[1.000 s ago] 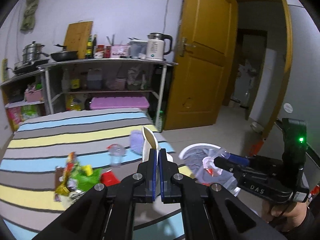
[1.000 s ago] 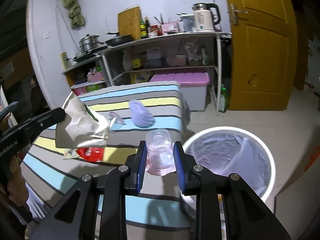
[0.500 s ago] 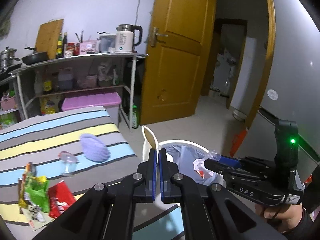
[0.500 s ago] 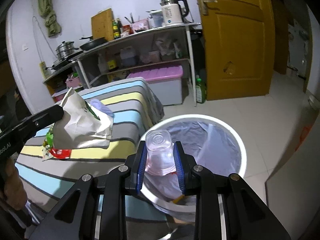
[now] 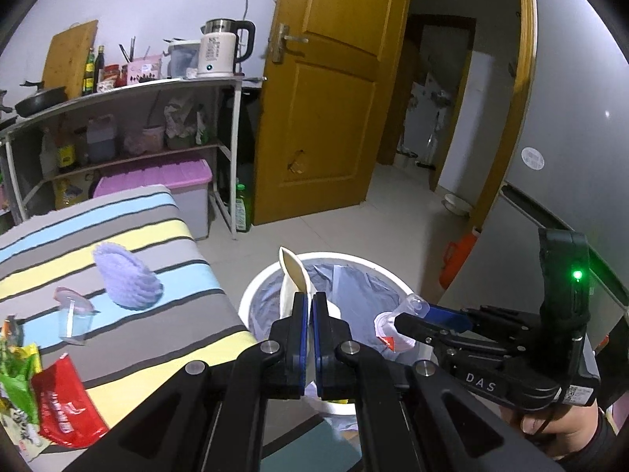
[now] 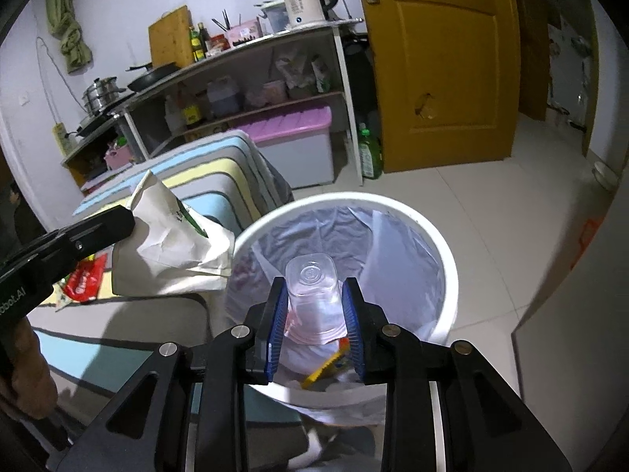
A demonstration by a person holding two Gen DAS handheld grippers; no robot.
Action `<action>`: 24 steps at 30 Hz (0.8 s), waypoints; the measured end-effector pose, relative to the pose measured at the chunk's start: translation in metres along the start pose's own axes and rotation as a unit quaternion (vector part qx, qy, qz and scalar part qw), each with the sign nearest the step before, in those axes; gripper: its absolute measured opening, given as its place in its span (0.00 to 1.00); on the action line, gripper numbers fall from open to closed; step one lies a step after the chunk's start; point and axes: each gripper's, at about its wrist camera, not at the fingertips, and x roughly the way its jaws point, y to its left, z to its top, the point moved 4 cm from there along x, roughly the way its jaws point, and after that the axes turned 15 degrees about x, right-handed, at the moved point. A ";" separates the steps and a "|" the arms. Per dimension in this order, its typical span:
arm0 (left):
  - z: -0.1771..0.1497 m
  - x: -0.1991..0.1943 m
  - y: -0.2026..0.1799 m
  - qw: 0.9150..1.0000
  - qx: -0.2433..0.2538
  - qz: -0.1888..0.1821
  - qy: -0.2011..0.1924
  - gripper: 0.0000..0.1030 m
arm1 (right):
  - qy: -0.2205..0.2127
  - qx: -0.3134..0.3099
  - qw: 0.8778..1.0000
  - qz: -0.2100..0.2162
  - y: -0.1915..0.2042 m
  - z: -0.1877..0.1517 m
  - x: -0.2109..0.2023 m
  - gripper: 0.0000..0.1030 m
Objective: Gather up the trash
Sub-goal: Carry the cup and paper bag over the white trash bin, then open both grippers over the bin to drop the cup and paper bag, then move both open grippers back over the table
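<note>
Clamping a clear plastic cup over the white trash bin, the right gripper hangs beside the left gripper, shut on a crumpled white paper bag; behind, red and green wrappers lie on the striped bed.

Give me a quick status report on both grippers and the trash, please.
Left gripper shut on white paper bag, at the bin's edge. Right gripper shut on clear plastic cup, over lined trash bin. Nothing in the way.
</note>
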 end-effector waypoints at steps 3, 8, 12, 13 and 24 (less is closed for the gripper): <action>-0.002 0.013 0.000 1.000 -0.002 -0.010 0.007 0.02 | 0.004 -0.001 1.000 -0.006 -0.004 -0.001 0.006 0.29; -0.007 0.027 0.004 1.000 -0.009 -0.020 0.020 0.12 | 0.000 0.003 1.000 -0.014 -0.008 0.000 0.007 0.40; -0.008 0.022 0.009 1.000 -0.015 -0.017 0.016 0.14 | -0.003 0.004 1.000 -0.013 -0.007 0.003 0.006 0.40; -0.009 0.019 0.011 1.000 -0.016 -0.016 0.016 0.14 | -0.004 0.003 1.000 -0.009 -0.006 0.002 0.004 0.40; -0.017 -0.030 0.031 0.999 -0.037 0.027 -0.006 0.14 | -0.019 -0.017 0.999 0.034 0.025 -0.003 -0.020 0.40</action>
